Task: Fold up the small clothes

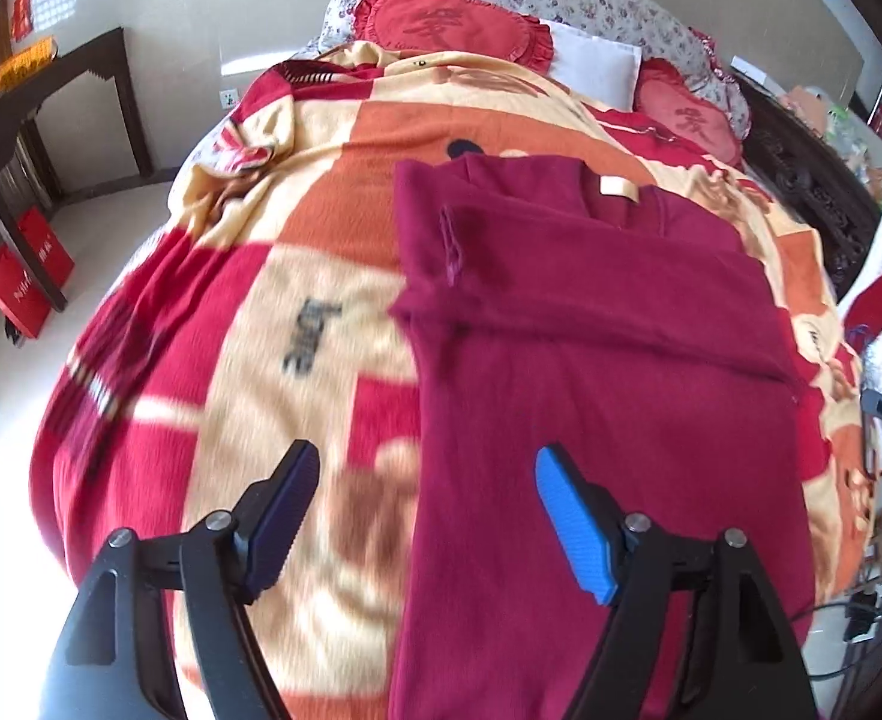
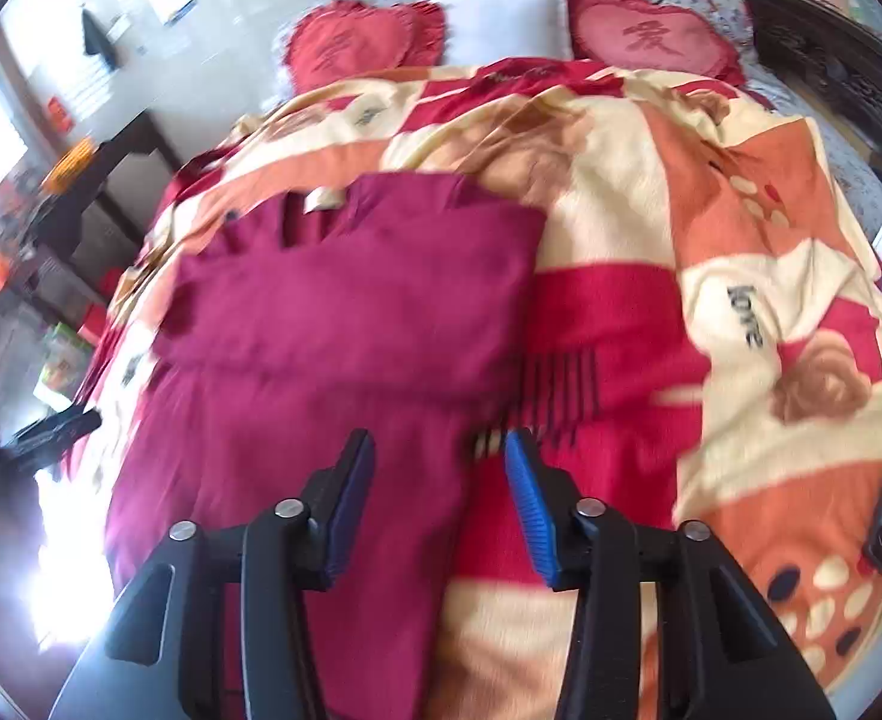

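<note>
The left tongs [image 1: 426, 516] hang spread wide above the bed with nothing between the pads, one pad over the blanket and the other over the garment's left edge. The right tongs [image 2: 439, 501] are parted too and empty, astride the garment's right edge. The maroon top [image 1: 591, 360] lies on the patterned blanket [image 1: 297, 276], sleeves turned in across the chest and the collar label pointing toward the 2 heart cushions [image 1: 447, 21]; the lower body is not yet folded up.

The risks, as I judge them: the soft, quilted bed gives underfoot, so a pinch at the hem may catch blanket along with knit. Uneven lifts by the 2 tongs would skew the fold, and dragging could pull the tucked sleeves loose.
</note>
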The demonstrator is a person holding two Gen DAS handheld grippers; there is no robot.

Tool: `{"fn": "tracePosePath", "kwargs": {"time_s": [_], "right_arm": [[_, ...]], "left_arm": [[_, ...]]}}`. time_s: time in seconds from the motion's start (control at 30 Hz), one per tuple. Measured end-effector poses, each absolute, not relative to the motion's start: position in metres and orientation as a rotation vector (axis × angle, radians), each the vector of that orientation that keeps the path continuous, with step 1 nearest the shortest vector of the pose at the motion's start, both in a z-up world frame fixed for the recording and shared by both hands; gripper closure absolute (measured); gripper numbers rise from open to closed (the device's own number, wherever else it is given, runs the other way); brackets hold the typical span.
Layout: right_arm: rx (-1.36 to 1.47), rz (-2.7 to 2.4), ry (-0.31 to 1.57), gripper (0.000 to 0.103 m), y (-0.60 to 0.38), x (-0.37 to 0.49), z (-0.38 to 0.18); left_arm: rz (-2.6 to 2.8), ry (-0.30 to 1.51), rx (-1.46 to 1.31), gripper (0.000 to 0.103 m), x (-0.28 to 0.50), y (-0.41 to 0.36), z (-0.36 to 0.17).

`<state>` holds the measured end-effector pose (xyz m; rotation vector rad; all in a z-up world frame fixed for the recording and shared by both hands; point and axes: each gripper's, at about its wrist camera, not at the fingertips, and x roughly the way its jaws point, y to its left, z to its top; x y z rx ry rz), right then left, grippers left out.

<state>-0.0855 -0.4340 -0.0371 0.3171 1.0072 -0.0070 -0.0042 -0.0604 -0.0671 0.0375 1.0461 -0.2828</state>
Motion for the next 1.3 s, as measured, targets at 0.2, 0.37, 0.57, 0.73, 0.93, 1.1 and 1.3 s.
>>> {"fn": "tracePosePath", "kwargs": {"time_s": [0.2,0.37,0.57,0.73,0.93,1.1,1.3], "right_arm": [[0.287,0.046,1.029,0.073,-0.409,-0.146,-0.036],[0.255,0.112,1.095,0.073,-0.384,-0.179,-0.064],[0.31,0.138,1.161,0.073,-0.373,-0.208,-0.095],[0.322,0.146,1.19,0.072,-0.369,-0.221,-0.106],[0.337,0.194,1.202,0.072,-0.357,-0.228,-0.113],[0.35,0.22,1.196,0.072,-0.357,-0.233,-0.119],[0.348,0.268,1.218,0.072,-0.354,-0.24,-0.115]], "left_arm": [[-0.278,1.068,0.049,0.025,-0.047,-0.036,-0.076],[-0.292,1.088,0.036,0.025,-0.077,-0.022,-0.084],[-0.31,1.137,0.037,0.025,-0.1,-0.021,-0.103],[-0.331,1.159,0.026,0.025,-0.114,-0.023,-0.113],[-0.35,1.154,0.02,0.025,-0.126,-0.018,-0.107],[-0.378,1.206,0.04,0.025,-0.137,-0.022,-0.116],[-0.4,1.245,0.051,0.025,-0.144,-0.024,-0.123]]}}
